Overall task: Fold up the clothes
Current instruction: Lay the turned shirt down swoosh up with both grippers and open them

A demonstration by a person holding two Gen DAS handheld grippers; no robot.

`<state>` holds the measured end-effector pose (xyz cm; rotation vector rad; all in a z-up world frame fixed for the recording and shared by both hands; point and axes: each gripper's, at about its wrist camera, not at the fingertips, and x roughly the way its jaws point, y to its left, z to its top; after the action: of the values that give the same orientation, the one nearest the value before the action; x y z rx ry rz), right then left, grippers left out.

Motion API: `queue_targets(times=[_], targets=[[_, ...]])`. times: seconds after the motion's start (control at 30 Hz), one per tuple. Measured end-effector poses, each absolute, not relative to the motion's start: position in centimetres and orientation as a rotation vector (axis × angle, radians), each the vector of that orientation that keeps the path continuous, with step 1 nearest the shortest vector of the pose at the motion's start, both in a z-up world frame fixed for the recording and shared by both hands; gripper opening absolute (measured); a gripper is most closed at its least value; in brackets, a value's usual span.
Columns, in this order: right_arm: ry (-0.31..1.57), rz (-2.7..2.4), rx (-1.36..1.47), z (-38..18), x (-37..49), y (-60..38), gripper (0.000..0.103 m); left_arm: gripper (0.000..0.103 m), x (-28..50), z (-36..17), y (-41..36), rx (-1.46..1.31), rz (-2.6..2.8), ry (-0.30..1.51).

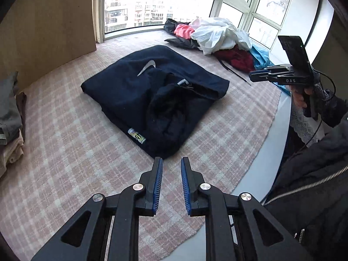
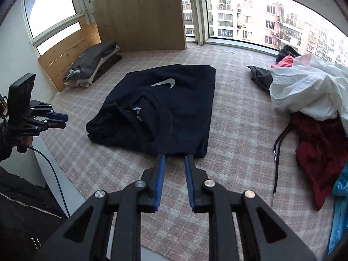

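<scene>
A navy sweatshirt (image 1: 134, 91) with a white swoosh lies folded in a rough rectangle on the pink plaid rug (image 1: 65, 152). Its hood is bunched on top toward the near side. My left gripper (image 1: 171, 159) hovers just short of the sweatshirt's near corner, jaws a little apart with nothing between the blue pads. In the right wrist view my right gripper (image 2: 175, 157) sits at the near edge of the sweatshirt (image 2: 184, 113), also slightly open and empty. Each gripper shows in the other's view: the right gripper (image 1: 258, 74) at right, the left gripper (image 2: 58, 119) at left.
A heap of unfolded clothes (image 2: 304, 91), white, red, pink and blue, lies by the window at the right. A stack of folded clothes (image 2: 91, 65) rests against a wooden panel (image 2: 139, 15) at the left. The rug's edge (image 1: 256, 143) meets pale floor near the person's dark jacket.
</scene>
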<state>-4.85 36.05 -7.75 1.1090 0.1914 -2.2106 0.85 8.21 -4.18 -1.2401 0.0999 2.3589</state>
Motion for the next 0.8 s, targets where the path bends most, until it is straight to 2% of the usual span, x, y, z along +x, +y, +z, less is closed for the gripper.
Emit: queue_targets(times=[0.07,0.1,0.13,0.3,0.53,0.6,0.63,0.67,0.8], targets=[[0.263,-2.133,1.064,-7.3,-4.9,33.2,0.029,0.018,-0.9,-4.3,8.6,-1.209,2.392,0.095],[0.309,-2.101,1.047,-7.4,-4.9,31.8,0.034,0.022,-1.8,-4.6,8.8,-1.204,2.39,0.094],[0.363,-2.08,1.033,-7.8,-4.9,30.6,0.035,0.026,-2.7,-4.9,8.9,-1.2,2.387,0.093],[0.599,-1.983,1.083,-11.5,-5.9,27.6,0.036,0.026,-5.2,-8.2,10.7,-1.325,2.323,0.137],[0.659,-1.96,1.081,-13.1,-6.9,28.1,0.036,0.027,-5.6,-9.1,12.2,-1.348,2.326,0.213],[0.69,-1.928,1.082,-13.7,-7.3,27.7,0.036,0.025,-5.7,-9.0,12.4,-1.341,2.33,0.231],[0.692,-1.909,1.091,-13.9,-7.5,27.6,0.036,0.016,-5.7,-8.9,12.5,-1.333,2.331,0.239],[0.687,-1.89,1.109,-13.9,-7.8,27.7,0.035,0.011,-5.6,-8.7,12.6,-1.317,2.337,0.251],[0.664,-1.815,1.179,-14.0,-9.1,28.1,0.015,0.006,-4.7,-7.1,12.7,-1.205,2.334,0.3]])
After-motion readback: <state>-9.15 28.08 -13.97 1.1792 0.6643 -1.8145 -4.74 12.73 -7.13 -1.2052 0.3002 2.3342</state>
